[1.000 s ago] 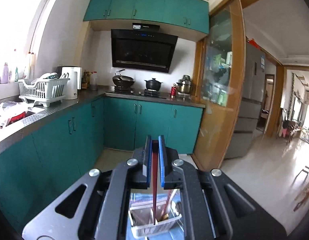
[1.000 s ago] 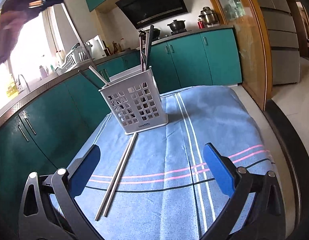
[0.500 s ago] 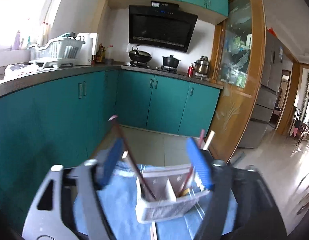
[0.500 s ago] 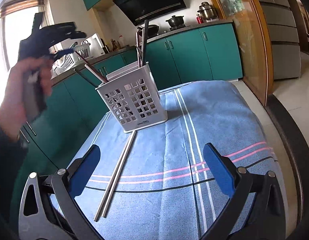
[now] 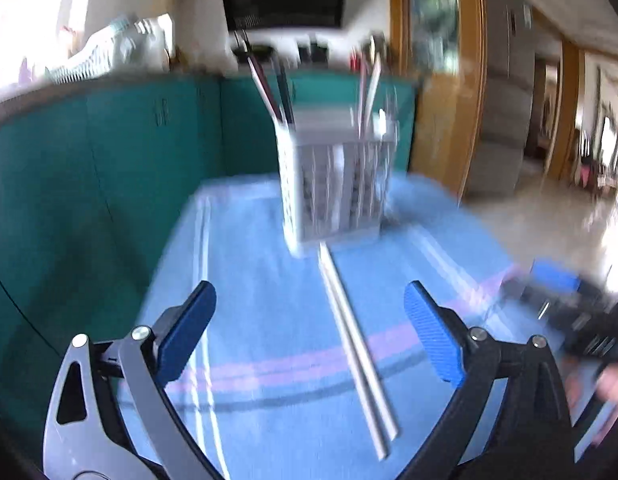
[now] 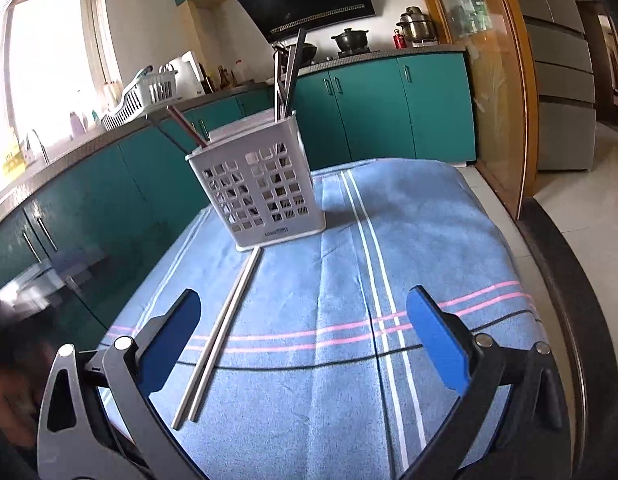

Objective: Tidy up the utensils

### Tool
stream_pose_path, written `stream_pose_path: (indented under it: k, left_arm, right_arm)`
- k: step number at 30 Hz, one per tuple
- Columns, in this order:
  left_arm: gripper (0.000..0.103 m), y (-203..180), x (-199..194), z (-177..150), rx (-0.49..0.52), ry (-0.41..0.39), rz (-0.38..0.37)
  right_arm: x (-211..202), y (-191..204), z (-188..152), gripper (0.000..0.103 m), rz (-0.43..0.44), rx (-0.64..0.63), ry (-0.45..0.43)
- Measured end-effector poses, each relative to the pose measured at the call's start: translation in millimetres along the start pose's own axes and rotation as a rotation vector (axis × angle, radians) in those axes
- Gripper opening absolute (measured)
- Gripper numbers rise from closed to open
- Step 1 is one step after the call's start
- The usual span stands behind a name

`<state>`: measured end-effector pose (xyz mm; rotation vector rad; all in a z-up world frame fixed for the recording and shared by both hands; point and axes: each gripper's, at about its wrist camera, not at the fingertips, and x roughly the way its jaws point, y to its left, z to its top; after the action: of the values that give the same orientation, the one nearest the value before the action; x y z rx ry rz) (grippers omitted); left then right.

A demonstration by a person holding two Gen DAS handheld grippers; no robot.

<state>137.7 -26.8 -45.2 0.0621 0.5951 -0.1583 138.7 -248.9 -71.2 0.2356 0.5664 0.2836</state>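
Left gripper (image 5: 309, 328): jaws wide, empty, above the near edge of the blue striped towel (image 6: 349, 280). Right gripper (image 6: 303, 340): likewise wide, empty. Two metal chopsticks (image 6: 219, 334) lie side by side mid-towel, tips touching the white perforated utensil holder (image 6: 261, 196) near the far edge, chopsticks standing inside it.

Small unreadable print on caddy (image 6: 278, 231).

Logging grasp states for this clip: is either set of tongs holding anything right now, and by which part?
Nothing is held. The left tongs and right tongs are both open and empty; the metal chopsticks lie untouched on the towel.
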Motion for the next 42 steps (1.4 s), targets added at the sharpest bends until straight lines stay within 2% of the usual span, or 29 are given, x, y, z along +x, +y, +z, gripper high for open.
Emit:
stream_pose_path:
  k: [2, 5, 8, 10, 16, 21, 23, 26, 28, 35, 42]
  left_arm:
    - [0.093, 1, 8, -7, 0.007, 0.063, -0.015]
    - [0.093, 9, -2, -4, -0.042, 0.039, -0.061]
    - [0.093, 15, -12, 1, -0.049, 0.009, -0.077]
    - [0.093, 19, -16, 3, -0.047, 0.001, -0.078]
    - [0.093, 34, -21, 10, -0.062, -0.017, -0.048]
    - [0.093, 69, -16, 13, -0.166, -0.015, -0.021]
    - [0.093, 82, -14, 13, -0.2, -0.008, -0.011]
    - [0.093, 92, -15, 13, -0.222, -0.011, -0.008]
    - [0.093, 98, -17, 12, -0.23, -0.014, -0.005]
    - [0.093, 110, -17, 11, -0.265, -0.008, -0.017]
    - [0.093, 108, -16, 11, -0.261, -0.008, -0.022]
  right_arm:
    - [4, 4, -5, 0.1, -0.011, -0.016, 0.021]
    - [13, 10, -10, 0.1, -0.027, -0.039, 0.048]
    - [16, 12, -10, 0.1, -0.038, -0.038, 0.053]
    - [21, 15, -8, 0.1, -0.057, -0.031, 0.073]
    - [62, 39, 22, 0.089, -0.058, -0.034, 0.176]
    - [143, 71, 57, 0.065, -0.026, -0.076, 0.351]
    - [168, 83, 65, 0.051, -0.054, -0.118, 0.382]
    - [206, 92, 69, 0.042, -0.087, -0.131, 0.451]
    - [221, 95, 69, 0.038, -0.105, -0.132, 0.477]
    - [246, 103, 70, 0.035, -0.159, -0.15, 0.512]
    - [262, 99, 72, 0.022, -0.168, -0.146, 0.53]
